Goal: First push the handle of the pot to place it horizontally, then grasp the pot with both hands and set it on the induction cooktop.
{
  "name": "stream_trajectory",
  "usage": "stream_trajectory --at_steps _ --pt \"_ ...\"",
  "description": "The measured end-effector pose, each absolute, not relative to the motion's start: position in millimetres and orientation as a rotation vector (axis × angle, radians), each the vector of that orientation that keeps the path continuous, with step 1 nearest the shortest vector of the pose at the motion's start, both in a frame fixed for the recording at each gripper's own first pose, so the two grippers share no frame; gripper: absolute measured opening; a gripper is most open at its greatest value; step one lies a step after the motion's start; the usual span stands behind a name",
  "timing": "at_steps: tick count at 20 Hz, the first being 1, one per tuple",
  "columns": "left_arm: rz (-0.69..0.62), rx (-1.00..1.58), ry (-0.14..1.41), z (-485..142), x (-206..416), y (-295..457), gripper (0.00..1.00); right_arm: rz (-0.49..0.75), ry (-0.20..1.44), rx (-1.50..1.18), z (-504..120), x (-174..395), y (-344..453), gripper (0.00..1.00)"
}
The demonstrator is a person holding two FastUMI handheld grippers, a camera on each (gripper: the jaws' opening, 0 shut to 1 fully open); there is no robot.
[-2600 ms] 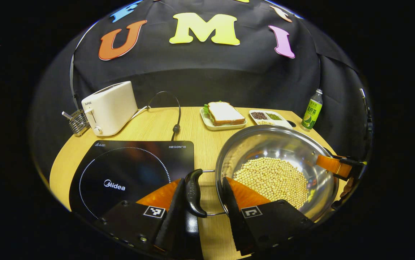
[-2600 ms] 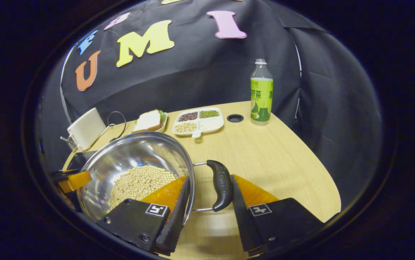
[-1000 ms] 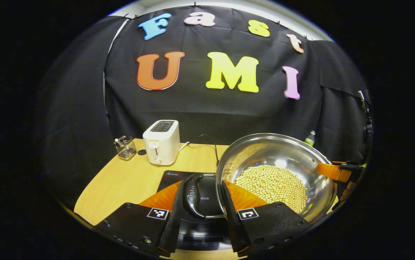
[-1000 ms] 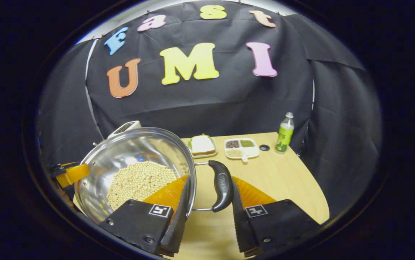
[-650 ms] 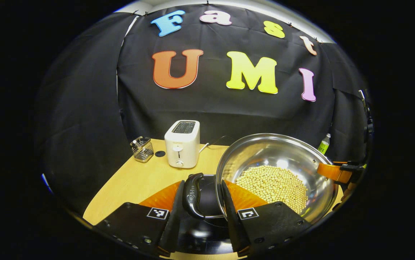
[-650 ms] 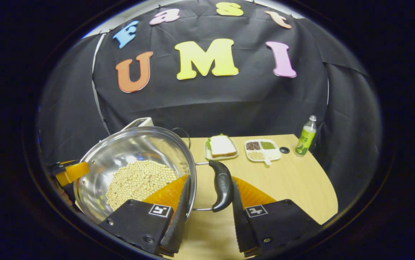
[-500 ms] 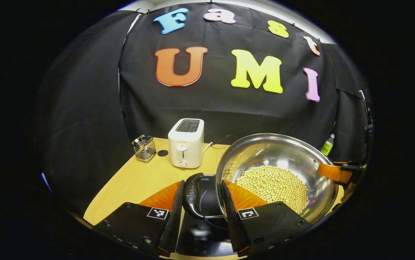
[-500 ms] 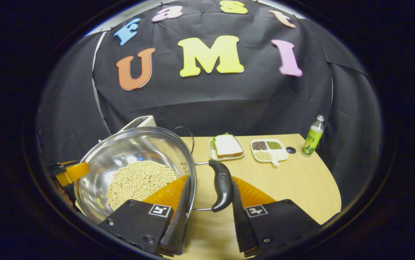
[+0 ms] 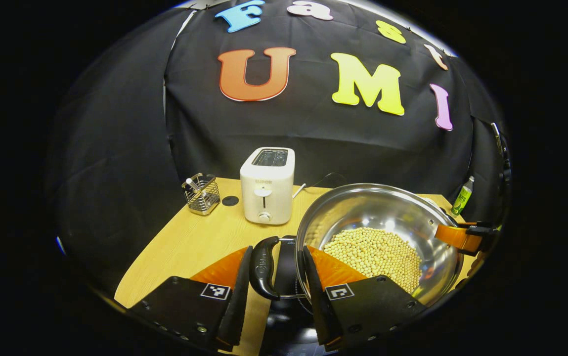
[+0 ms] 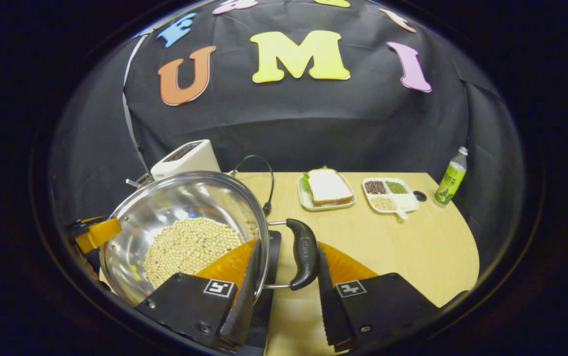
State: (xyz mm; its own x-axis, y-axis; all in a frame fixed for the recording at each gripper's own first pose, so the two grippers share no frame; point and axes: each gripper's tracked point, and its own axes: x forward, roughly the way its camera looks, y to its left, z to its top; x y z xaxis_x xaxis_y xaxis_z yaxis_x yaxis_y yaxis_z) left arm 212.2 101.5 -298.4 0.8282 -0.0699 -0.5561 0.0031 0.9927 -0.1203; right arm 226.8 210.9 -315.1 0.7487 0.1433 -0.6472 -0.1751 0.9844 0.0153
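Note:
A steel pot holding soybeans is carried between both grippers. My left gripper is shut on the pot's black left handle, one finger outside the handle and the other inside the pot wall. My right gripper is shut the same way on the black right handle of the pot. The black induction cooktop lies directly under the pot; its edge shows beneath the rim. I cannot tell whether the pot touches it.
On the wooden table behind the pot stand a white toaster and a wire basket. To the right are a sandwich plate, a divided dish of grains and a green bottle.
Both grippers have carried the pot leftward from the table's right part to over the cooktop, and both views have dropped slightly. The grips on the handles are unchanged.

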Motion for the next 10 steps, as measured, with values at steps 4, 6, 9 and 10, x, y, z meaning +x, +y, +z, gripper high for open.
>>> stream_trajectory --at_steps 4,6,9,10 --pt "-0.027 -0.108 0.617 -322 212 109 0.55 0.178 0.737 -0.067 -342 228 218 0.61" --pt "-0.035 -0.095 0.615 -329 213 109 0.55 0.176 0.747 -0.077 -352 228 220 0.6" --pt "-0.042 -0.092 0.624 -337 212 109 0.55 0.165 0.74 -0.078 -358 227 220 0.6" --pt "-0.043 -0.109 0.619 -339 213 108 0.55 0.165 0.743 -0.083 -359 228 219 0.6"
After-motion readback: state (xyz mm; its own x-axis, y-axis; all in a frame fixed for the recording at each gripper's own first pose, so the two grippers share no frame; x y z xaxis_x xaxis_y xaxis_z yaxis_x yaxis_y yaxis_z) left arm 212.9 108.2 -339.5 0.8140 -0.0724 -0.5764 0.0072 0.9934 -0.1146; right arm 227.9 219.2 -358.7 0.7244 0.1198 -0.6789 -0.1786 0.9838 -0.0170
